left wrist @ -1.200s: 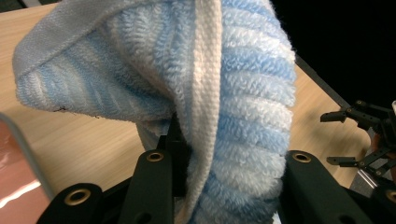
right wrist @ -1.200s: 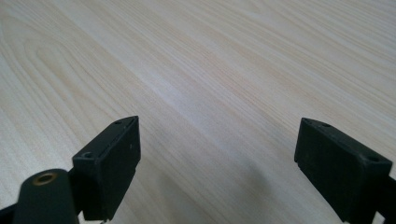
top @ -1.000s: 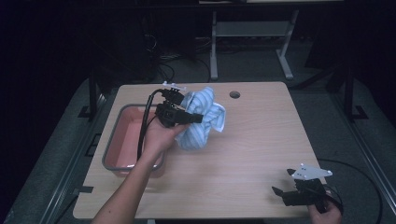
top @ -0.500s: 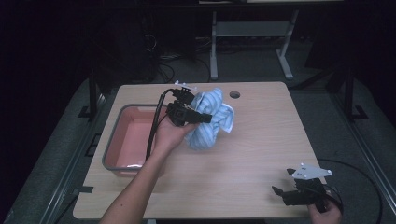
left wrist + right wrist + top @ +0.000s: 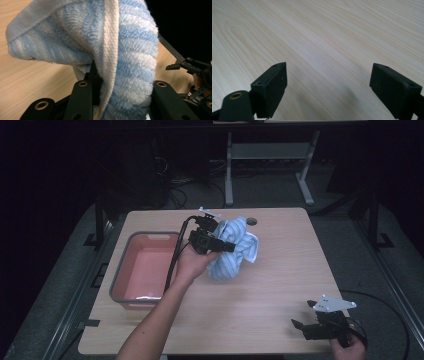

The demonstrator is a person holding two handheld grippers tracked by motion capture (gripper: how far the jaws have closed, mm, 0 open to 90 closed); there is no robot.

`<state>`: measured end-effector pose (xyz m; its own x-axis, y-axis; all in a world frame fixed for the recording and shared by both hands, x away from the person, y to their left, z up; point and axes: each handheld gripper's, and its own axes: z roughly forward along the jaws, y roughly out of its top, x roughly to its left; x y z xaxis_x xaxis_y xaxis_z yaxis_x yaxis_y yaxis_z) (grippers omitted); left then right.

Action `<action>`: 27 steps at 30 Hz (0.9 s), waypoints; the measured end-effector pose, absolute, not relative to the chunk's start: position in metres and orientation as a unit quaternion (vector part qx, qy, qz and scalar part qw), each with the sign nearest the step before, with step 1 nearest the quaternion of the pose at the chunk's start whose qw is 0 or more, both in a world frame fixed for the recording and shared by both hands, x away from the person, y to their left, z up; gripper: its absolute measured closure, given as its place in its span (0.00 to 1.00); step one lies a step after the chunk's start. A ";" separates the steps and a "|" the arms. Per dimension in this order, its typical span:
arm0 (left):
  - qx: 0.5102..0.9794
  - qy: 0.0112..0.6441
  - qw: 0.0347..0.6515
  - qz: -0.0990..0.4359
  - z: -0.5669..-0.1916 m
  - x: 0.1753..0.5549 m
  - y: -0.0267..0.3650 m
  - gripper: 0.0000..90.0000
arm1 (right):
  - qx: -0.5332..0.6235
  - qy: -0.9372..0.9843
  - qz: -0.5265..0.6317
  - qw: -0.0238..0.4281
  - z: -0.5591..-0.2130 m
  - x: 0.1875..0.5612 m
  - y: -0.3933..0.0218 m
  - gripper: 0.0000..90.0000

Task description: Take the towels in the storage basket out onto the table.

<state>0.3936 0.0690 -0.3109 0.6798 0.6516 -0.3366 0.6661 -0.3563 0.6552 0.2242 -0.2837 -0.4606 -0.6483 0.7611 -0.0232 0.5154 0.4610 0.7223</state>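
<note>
A crumpled blue-and-white striped terry towel [image 5: 235,251] hangs bunched in the left gripper [image 5: 225,246] above the pale wooden table [image 5: 270,295], just right of a pink rectangular plastic tub with a grey rim [image 5: 145,270]; in the left gripper view the black jaws are clenched on a thick fold of the towel [image 5: 125,65], its white hem running down between them; seen from the high view, the towel sits toward twelve o'clock of the tabletop, the tub at nine o'clock, touching neither; the right gripper [image 5: 307,326] rests at five o'clock near the table's front edge, well apart from the towel; in the right gripper view its jaws stand wide and released over bare wood [image 5: 324,37], nothing between them.
</note>
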 end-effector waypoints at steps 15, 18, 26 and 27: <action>0.834 0.396 0.385 -0.019 -0.329 0.404 0.049 0.74 | 0.384 0.835 0.353 0.173 -0.460 0.224 -0.283 0.15; 0.833 0.397 0.385 -0.021 -0.331 0.404 0.046 0.74 | 0.385 0.835 0.353 0.172 -0.460 0.224 -0.283 0.15; 0.838 0.395 0.376 -0.022 -0.338 0.406 0.036 0.74 | 0.386 0.834 0.354 0.172 -0.460 0.224 -0.283 0.15; 0.838 0.395 0.376 -0.023 -0.339 0.407 0.035 0.74 | 0.384 0.834 0.355 0.174 -0.460 0.224 -0.284 0.15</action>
